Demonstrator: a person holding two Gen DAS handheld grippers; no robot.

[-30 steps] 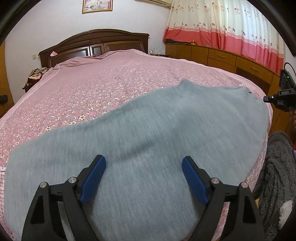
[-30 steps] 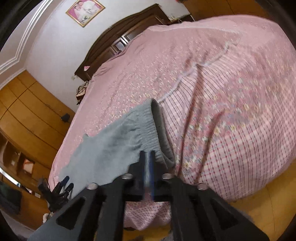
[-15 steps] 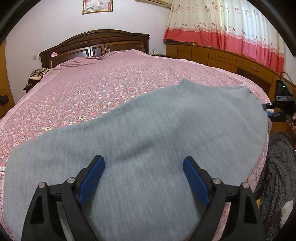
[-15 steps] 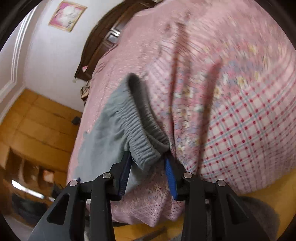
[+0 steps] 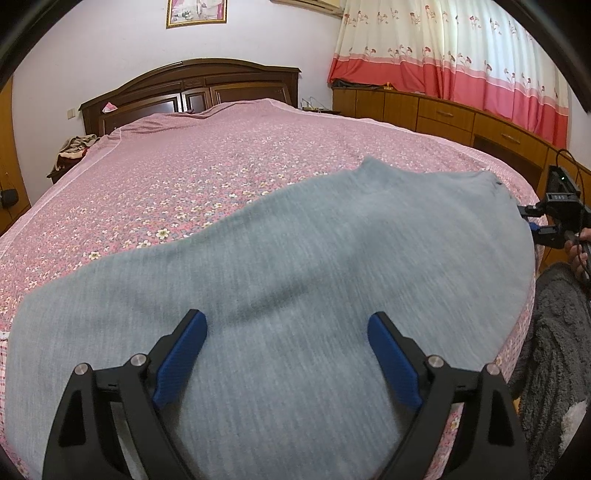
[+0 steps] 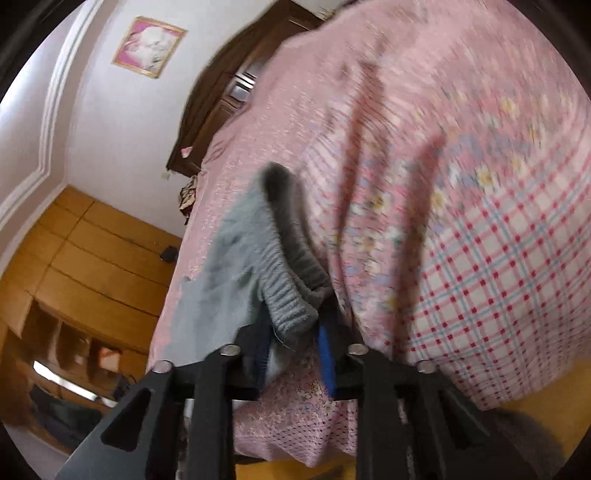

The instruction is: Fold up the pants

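Right gripper (image 6: 293, 341), jaws just closing, pinches the grey pants' (image 5: 295, 295) ribbed waistband (image 6: 291, 306) at lower centre; left gripper (image 5: 286, 350) hangs wide open over them. Pants lie on the pink bedspread (image 5: 184, 177). We risk grabbing bedspread too, or slipping off.

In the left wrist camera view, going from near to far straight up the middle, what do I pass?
Left gripper with its jaws wide open → grey pants spread flat → pink flowered bedspread → dark wooden headboard → framed picture on the wall.
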